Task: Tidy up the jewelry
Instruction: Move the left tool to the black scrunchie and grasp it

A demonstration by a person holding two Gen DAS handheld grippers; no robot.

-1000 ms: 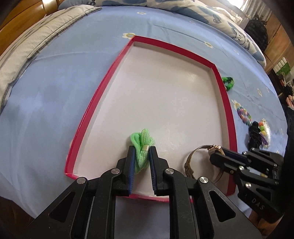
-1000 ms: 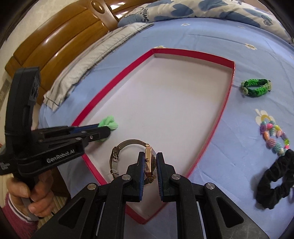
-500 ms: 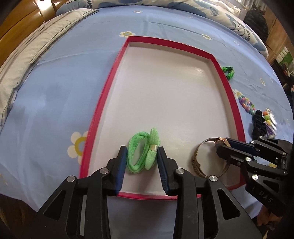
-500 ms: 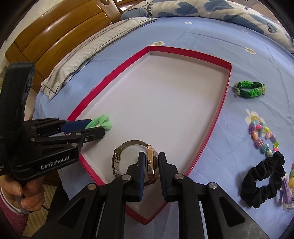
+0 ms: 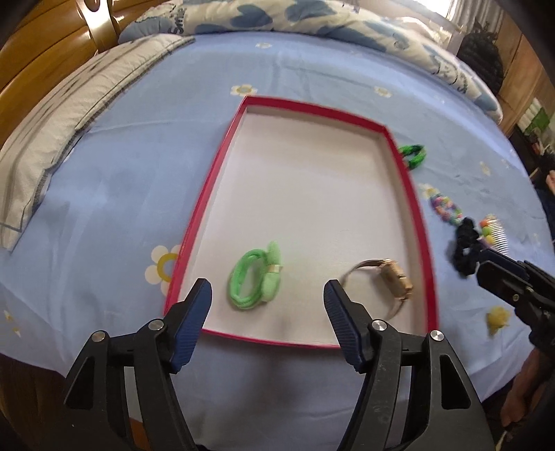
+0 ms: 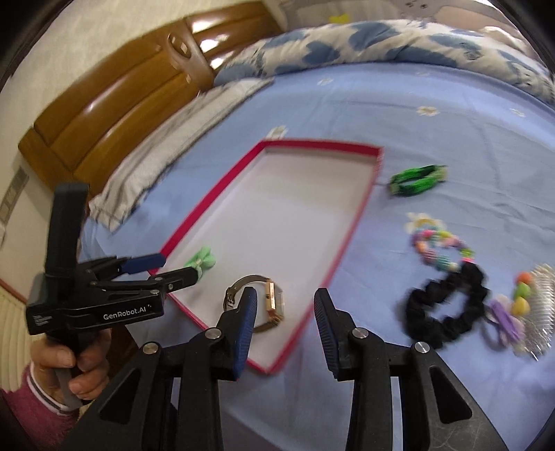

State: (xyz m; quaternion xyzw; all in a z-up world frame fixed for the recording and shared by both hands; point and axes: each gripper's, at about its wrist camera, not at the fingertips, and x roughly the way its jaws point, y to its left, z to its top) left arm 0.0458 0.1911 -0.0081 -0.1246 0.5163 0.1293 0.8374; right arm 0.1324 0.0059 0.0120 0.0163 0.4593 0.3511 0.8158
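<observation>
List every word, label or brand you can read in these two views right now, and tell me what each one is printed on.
"GenRobot.AI": white print on the side of the left gripper, seen in the right wrist view.
Small white print at the rear of that same gripper body: too small and blurred to read.
Dark lettering on the quilt at the head of the bed: cut off and blurred, not readable.
Nothing legible on the red tray or the watch.

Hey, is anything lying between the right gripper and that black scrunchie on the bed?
Nothing visible does. The right gripper, jaws opening and empty, hangs over the tray's near corner; only bare blue sheet separates it from the black scrunchie.
</observation>
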